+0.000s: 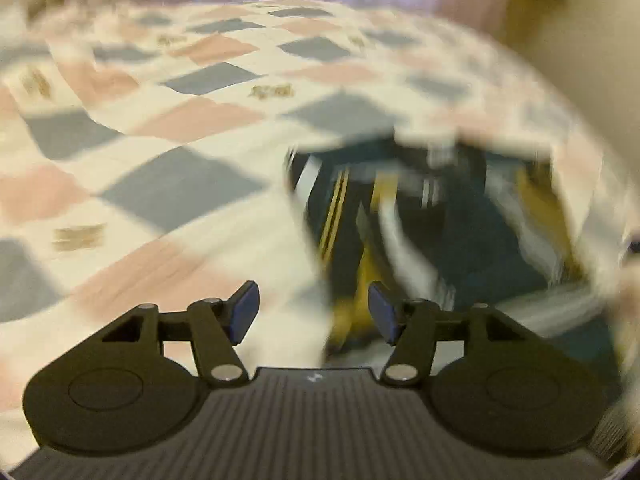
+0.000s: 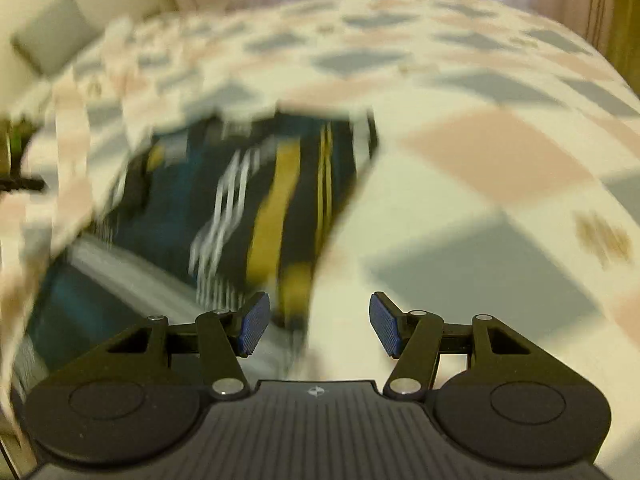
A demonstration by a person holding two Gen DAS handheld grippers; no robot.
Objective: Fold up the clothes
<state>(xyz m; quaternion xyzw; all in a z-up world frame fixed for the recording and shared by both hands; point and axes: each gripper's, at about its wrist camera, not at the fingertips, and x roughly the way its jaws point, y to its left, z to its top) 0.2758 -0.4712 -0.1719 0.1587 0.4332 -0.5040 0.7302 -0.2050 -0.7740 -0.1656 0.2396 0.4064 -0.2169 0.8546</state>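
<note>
Approach step — no fabric gripped. Left gripper (image 1: 314, 310) and right gripper (image 2: 318, 322) both spread wide, empty. Dark striped garment (image 2: 280, 184) flat on the checked bedspread (image 2: 480, 152), blurred. Next: descend to the garment's near edge, clamp both corners.

Both the left gripper (image 1: 314, 312) and right gripper (image 2: 319, 324) are matte black, with ribbed grey housings, round side discs, silver pivot screws and blue ribbed pads (image 2: 254, 323).
</note>
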